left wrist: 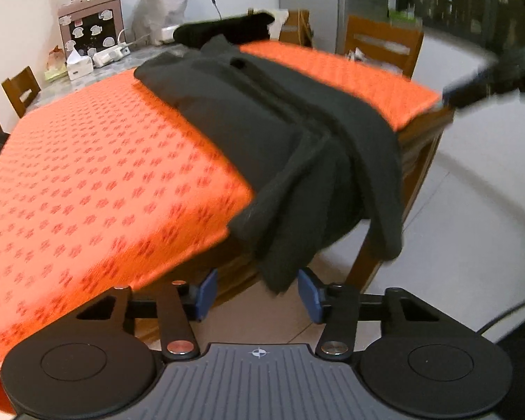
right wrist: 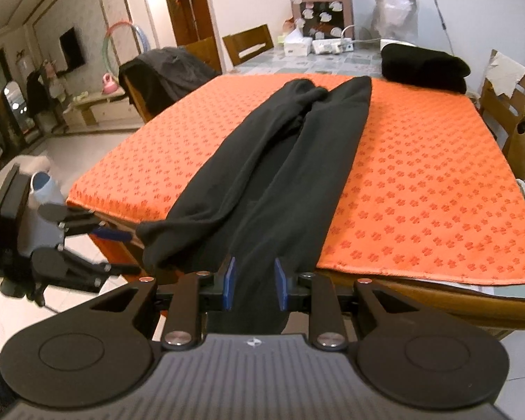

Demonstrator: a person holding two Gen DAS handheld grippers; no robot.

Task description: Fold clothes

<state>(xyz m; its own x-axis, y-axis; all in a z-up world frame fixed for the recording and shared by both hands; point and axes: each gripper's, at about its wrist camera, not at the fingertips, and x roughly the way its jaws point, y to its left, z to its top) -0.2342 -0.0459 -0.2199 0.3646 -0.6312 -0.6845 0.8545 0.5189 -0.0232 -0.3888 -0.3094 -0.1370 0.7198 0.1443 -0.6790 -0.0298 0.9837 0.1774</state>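
**Two claws at the trouser hems**

Two claws sit at the near edge of my surface [right wrist: 472,273], which is covered by an orange cloth [right wrist: 420,182] with a red flower print. Black trousers [right wrist: 280,161] lie lengthwise on the cloth, waist toward 12 o'clock, both legs running back to me and hanging over the edge.

My right claw [right wrist: 254,285] has its blue pads either side of one hanging leg; the fabric fills the gap, but I cannot tell whether the pads actually pinch it. My left claw [left wrist: 258,294] is spread wide, the other leg's hem dangling between its pads and touching neither. From the right wrist it shows at 9 o'clock, just beside the surface corner.

Toward 1 o'clock, a folded black garment [right wrist: 425,66] rests at the far end.
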